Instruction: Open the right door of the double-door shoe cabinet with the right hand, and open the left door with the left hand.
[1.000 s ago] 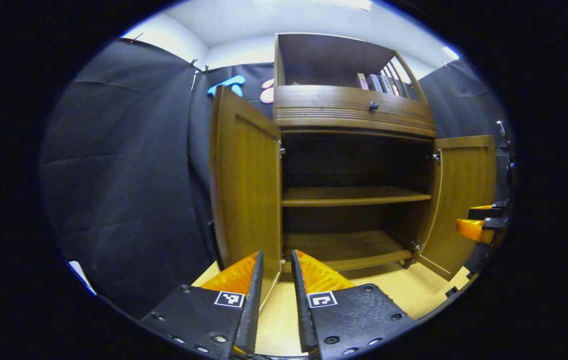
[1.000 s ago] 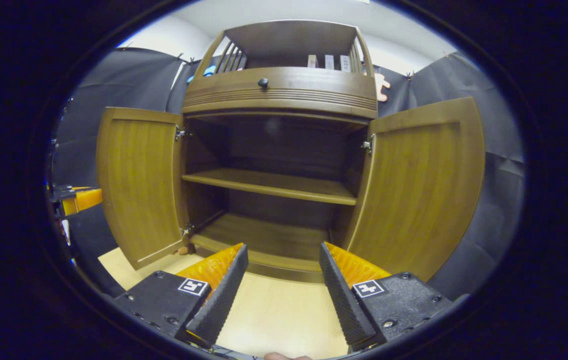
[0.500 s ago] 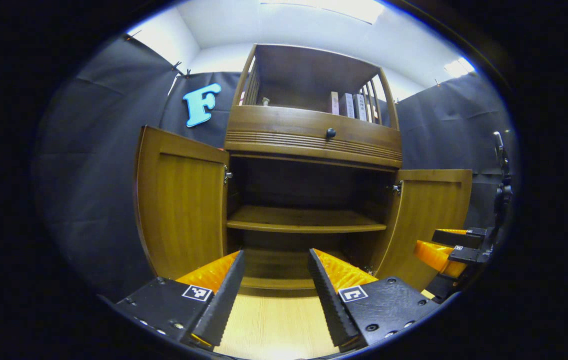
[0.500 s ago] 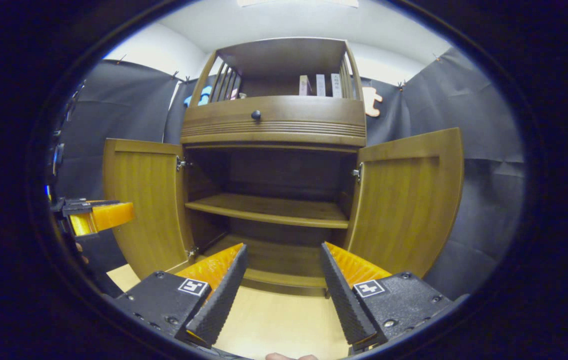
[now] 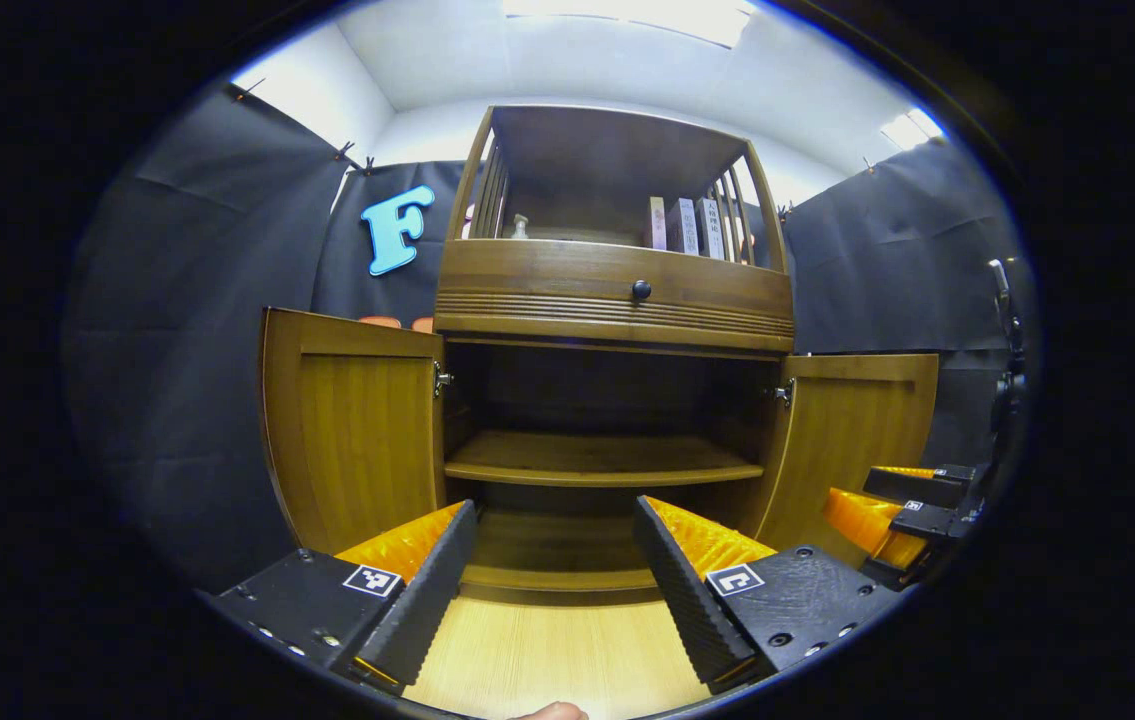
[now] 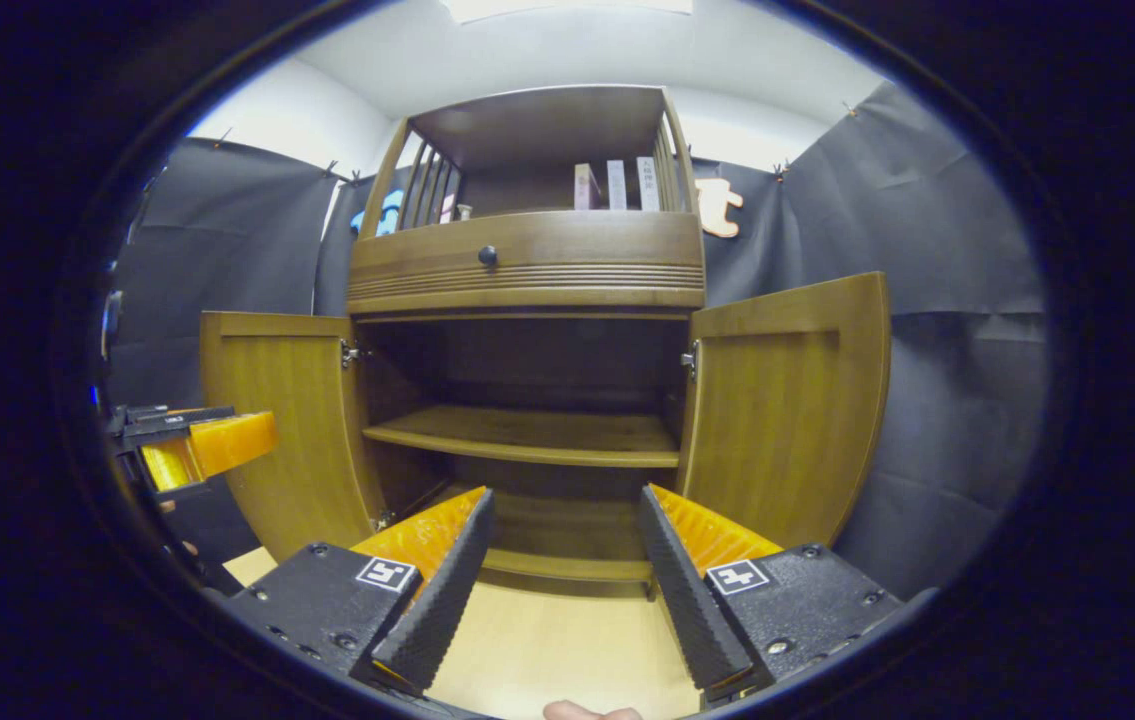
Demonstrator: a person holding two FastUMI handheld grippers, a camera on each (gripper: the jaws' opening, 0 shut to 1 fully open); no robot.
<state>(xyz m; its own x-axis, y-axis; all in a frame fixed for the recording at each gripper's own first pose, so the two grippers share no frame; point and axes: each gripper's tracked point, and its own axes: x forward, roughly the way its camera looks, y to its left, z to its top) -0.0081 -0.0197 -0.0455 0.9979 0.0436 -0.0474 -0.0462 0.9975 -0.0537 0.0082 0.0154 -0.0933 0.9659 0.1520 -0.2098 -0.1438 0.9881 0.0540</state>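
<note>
The brown wooden shoe cabinet stands ahead with both lower doors swung wide. Its left door and right door stand apart from both grippers. Inside, one shelf is bare. My left gripper is open, back from the cabinet, holding nothing; it also shows at the left edge of the right gripper view. My right gripper is open and holds nothing; it also appears at the right of the left gripper view.
A drawer with a dark knob sits above the doors. Several books stand on the railed top shelf. Black cloth walls flank the cabinet. Light wooden floor lies between me and the cabinet.
My left gripper let go of the left door's edge, opened wider and pulled back to face the cabinet. The right gripper drew back a little; the cabinet looks smaller.
</note>
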